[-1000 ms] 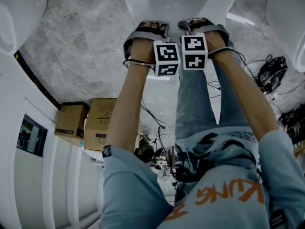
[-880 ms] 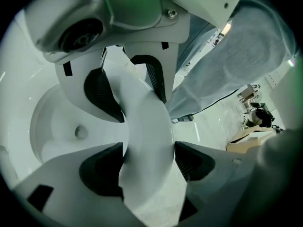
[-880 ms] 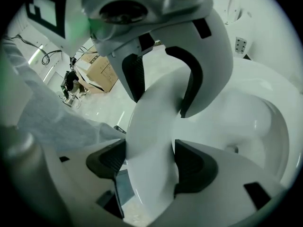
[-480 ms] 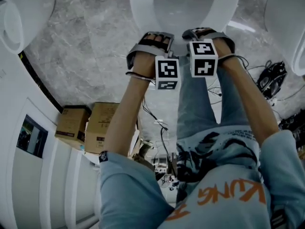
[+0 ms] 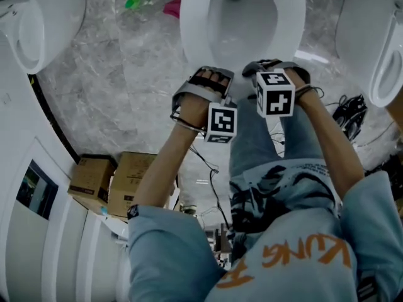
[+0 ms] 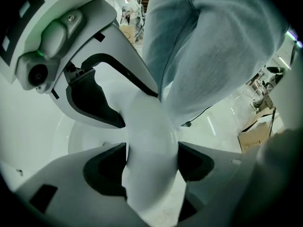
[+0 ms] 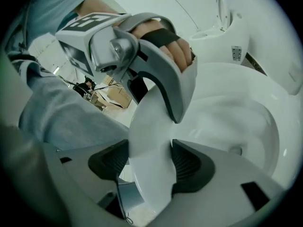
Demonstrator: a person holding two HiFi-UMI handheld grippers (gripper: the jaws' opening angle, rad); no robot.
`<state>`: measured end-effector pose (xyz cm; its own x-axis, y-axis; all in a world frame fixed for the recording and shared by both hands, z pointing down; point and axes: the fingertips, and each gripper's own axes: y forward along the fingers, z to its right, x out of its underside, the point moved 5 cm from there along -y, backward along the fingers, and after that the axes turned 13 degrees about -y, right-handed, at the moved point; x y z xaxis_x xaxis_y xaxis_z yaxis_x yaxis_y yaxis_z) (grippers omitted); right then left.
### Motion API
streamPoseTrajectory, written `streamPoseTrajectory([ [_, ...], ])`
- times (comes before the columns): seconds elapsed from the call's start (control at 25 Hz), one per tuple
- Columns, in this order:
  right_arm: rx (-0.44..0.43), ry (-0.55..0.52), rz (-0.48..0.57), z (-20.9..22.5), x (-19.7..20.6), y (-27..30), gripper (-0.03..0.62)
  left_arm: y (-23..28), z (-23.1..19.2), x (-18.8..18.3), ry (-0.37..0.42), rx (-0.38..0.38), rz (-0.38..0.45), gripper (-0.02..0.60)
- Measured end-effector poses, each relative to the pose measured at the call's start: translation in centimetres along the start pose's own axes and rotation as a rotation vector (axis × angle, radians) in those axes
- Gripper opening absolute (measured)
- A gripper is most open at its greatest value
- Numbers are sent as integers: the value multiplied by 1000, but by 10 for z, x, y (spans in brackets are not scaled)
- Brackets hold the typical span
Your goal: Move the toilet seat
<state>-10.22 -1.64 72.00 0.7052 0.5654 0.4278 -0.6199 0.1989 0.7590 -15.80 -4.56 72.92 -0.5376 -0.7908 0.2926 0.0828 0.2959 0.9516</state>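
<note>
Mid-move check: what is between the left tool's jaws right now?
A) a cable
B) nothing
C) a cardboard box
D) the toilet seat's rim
D: the left gripper view shows the left tool clamped on the white toilet seat, gripping its rim from both sides.

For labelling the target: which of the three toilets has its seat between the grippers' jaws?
The middle toilet; the left toilet and right toilet stand aside, untouched.

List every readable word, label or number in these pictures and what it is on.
"KUNG": large orange letters, upside down, on the person's light blue shirt; further letters cut off.
Brown cardboard boxes: dark print too small to read.
Black-and-white marker cubes: patterns only, no text.
</note>
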Motion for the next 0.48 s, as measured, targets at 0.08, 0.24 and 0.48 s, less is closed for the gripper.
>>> streamPoseTrajectory([
  [0.08,-9,-5,20,-3,-4,-16,287,-18,-4,-5,2,-1,17,305],
  [0.24,17,-1,51,-8,-12,-52,282,-54,-14,-17,44,-29,43,268],
  [0.48,93,-13,34,-16,-26,-93,270,-99,-31,-27,30,-55,67,245],
])
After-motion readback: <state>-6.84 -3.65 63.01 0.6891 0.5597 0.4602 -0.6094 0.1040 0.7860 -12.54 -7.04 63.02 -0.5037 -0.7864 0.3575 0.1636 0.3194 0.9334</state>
